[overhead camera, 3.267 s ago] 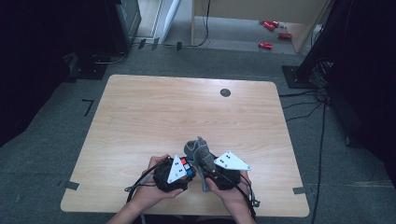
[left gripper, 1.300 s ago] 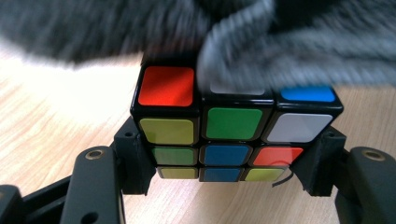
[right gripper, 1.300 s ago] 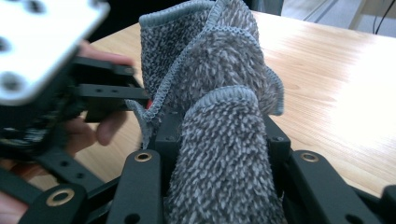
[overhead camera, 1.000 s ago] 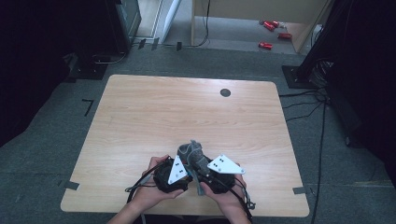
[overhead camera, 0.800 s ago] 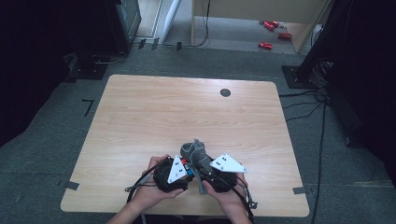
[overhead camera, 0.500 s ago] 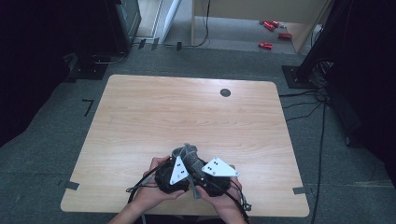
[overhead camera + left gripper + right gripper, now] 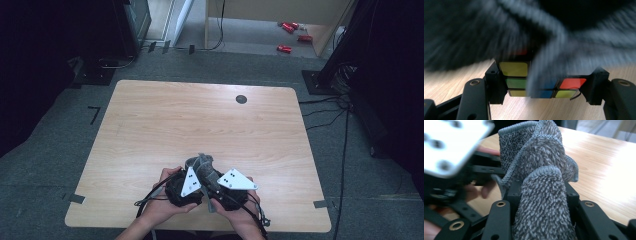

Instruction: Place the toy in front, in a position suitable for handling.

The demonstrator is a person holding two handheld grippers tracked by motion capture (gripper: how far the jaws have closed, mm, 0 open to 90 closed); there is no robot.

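High view above looking down on table (image 7: 150, 130), gripper views close-up, sharing grey cloth (image 7: 541, 195).

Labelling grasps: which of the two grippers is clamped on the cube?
The left gripper: its fingers press both sides of the colour-tiled puzzle cube. The right gripper is closed on the grey cloth, which drapes over the cube.

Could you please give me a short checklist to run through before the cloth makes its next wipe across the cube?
1. Left tongs clamped on the puzzle cube: ok.
2. Right tongs gripping the grey cloth: ok.
3. Cloth over the cube: ok; it drapes across the cube's face.
4. Cube sitting square between the pads: ok.
5. Cloth pressing on the cube: cannot tell, blurred.
6. Table ahead free of obstacles: ok.
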